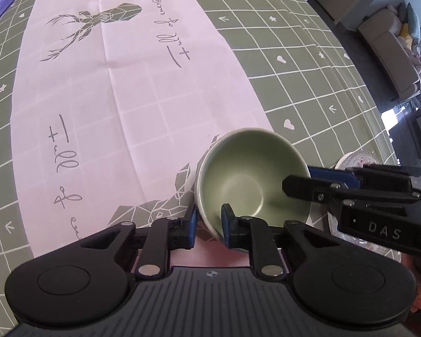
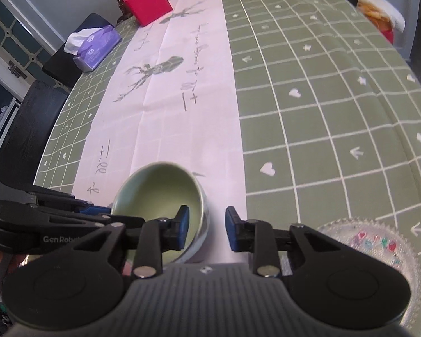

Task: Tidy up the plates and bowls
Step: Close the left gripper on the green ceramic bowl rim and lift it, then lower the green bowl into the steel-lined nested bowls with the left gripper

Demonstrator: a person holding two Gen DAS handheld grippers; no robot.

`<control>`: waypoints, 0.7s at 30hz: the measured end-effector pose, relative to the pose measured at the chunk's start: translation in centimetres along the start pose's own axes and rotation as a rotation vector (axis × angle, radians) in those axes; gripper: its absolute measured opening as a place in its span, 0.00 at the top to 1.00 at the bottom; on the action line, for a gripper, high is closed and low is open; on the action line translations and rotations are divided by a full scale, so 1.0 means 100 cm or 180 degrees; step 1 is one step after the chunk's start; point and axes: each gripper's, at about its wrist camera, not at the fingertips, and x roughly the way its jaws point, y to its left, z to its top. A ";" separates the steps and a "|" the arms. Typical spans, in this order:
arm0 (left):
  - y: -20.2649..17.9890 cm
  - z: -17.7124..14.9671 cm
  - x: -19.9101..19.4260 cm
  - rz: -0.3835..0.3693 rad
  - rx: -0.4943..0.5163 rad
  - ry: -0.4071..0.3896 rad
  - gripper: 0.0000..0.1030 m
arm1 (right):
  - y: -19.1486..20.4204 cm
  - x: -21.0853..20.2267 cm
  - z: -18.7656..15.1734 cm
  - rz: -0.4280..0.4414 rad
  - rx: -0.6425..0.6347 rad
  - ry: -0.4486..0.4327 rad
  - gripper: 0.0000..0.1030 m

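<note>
The left gripper is pinching the near rim of the green bowl, one pad inside and one outside. The right gripper is straddling the same bowl's rim with its jaws spread, the outer pad standing clear of the wall. The bowl is sitting empty on the pink runner, near its edge. Beyond it the runner and the green checked tablecloth are lying open. A clear glass plate is lying just beside the right gripper
</note>
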 end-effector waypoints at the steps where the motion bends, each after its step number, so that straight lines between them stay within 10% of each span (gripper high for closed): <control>1: 0.000 0.000 0.000 0.0010 -0.0007 -0.0004 0.83 | -0.001 0.002 -0.001 0.0054 0.0053 0.0058 0.73; 21: -0.034 -0.005 -0.043 0.0524 0.0099 -0.0282 0.87 | 0.010 -0.019 -0.006 0.0159 0.0152 -0.0114 0.87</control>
